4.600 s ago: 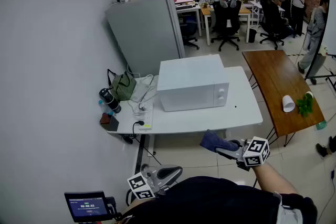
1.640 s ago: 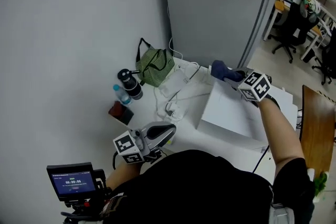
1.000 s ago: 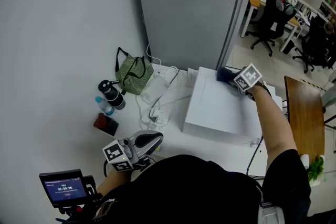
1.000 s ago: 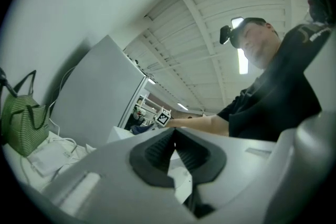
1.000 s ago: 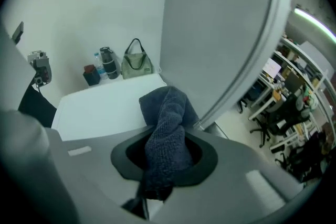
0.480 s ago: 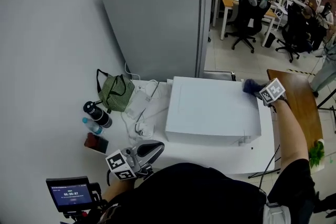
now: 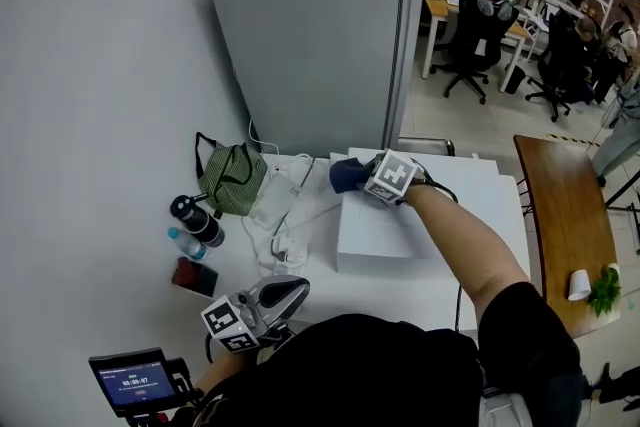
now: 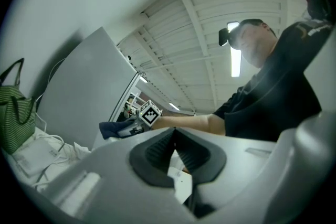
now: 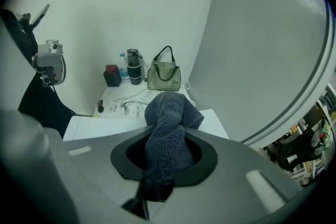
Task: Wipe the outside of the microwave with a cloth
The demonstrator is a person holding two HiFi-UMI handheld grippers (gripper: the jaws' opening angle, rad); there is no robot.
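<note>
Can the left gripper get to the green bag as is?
Probably yes. The left gripper is shut on nothing, and only low cables lie between it and the bag. The microwave sits off to the right.

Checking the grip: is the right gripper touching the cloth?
Touching: the right gripper, in its own view, has jaws clamped on the dark blue cloth.

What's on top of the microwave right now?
Only the blue cloth, gripped by the right gripper, at the far left corner of the microwave. The person's forearm hides part of the top.
</note>
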